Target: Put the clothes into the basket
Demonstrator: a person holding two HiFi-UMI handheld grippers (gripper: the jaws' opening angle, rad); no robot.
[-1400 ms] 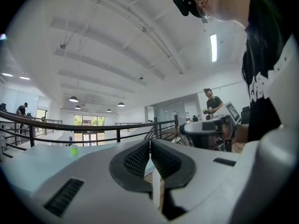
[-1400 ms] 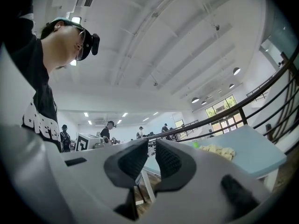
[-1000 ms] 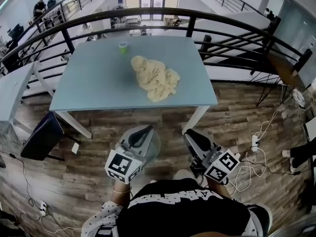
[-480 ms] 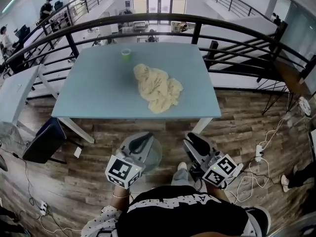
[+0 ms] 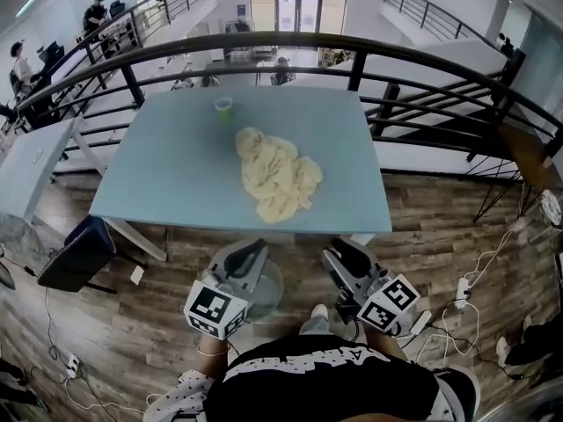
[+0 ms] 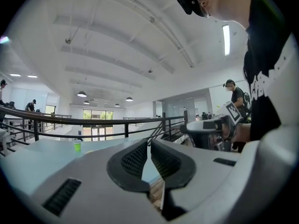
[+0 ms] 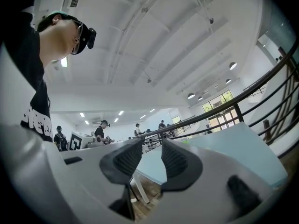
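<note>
While the person stood short of the table, a dark blue, bag-like thing sat on the wood floor off the table's near left corner, beside the left leg. A green cup stood upright near the far edge, a little left of the middle. The clothes, a crumpled cream heap, lay about the middle of the tabletop. They stretched from just right of the cup toward the near edge, apart from the cup and well clear of both grippers.

Outside the near edge, the left gripper pointed toward the table. It hung over the basket, a pale round tub on the floor close to that edge. Its jaws were pressed together but for a thin slit, with nothing between them; past them its own view showed only the tabletop and the cup. To the right of the basket, the right gripper also pointed at the table, near the near right leg. Its jaws had just been opening and stood partly spread, with nothing between them.

A black railing curved round the table's far side. A white power strip with its leads lay on the floor at the right.
</note>
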